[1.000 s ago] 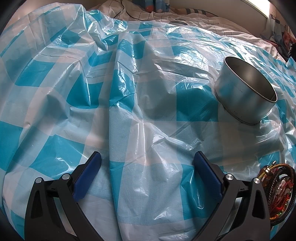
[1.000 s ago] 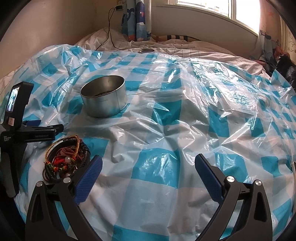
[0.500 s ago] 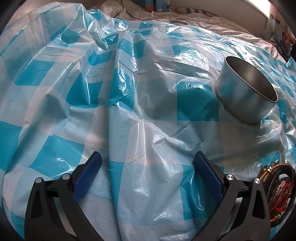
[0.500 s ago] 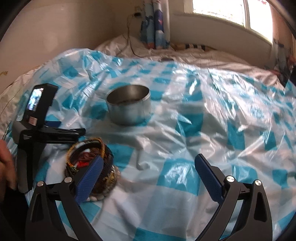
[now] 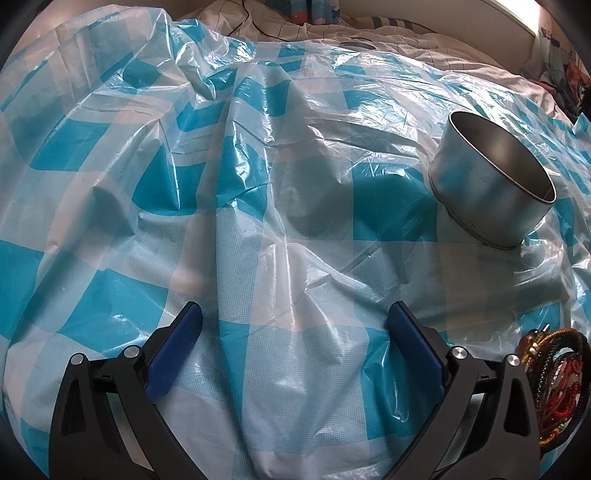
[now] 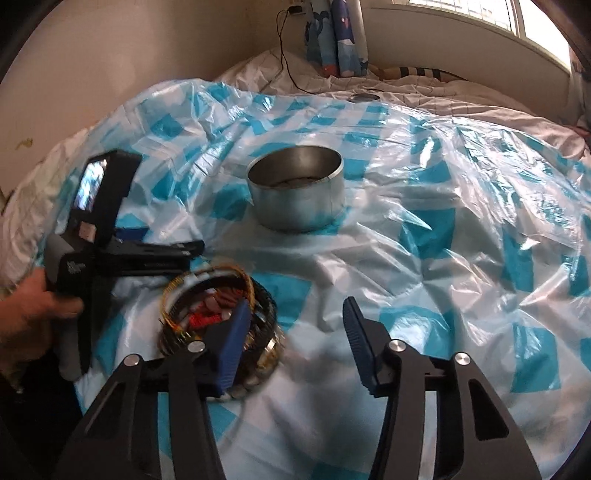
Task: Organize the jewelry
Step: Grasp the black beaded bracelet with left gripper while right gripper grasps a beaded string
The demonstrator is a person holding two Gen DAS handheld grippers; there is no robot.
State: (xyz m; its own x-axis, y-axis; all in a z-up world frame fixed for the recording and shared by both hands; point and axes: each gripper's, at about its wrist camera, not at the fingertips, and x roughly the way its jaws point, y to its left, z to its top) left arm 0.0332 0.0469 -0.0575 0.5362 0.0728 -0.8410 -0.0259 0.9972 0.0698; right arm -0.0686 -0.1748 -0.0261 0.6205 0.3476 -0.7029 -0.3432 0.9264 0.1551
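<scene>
A pile of bracelets (image 6: 207, 310), black, gold and red, lies on the blue-and-white checked plastic sheet (image 6: 424, 229). It also shows at the right edge of the left wrist view (image 5: 554, 384). A round metal tin (image 6: 297, 194) stands open beyond the pile; in the left wrist view the tin (image 5: 491, 184) is at the right. My right gripper (image 6: 295, 328) is open, its left finger over the right side of the pile. My left gripper (image 5: 295, 343) is open and empty above the sheet, left of the pile.
The sheet covers a bed with white bedding (image 6: 443, 92). A wall (image 6: 147, 55) runs along the left, with a black cable (image 6: 284, 48) and a window (image 6: 480, 14) at the back. The other hand-held gripper (image 6: 99, 229) is seen at left.
My right gripper has swung left and down toward the bracelet pile, and its fingers have narrowed. The left gripper has barely moved.
</scene>
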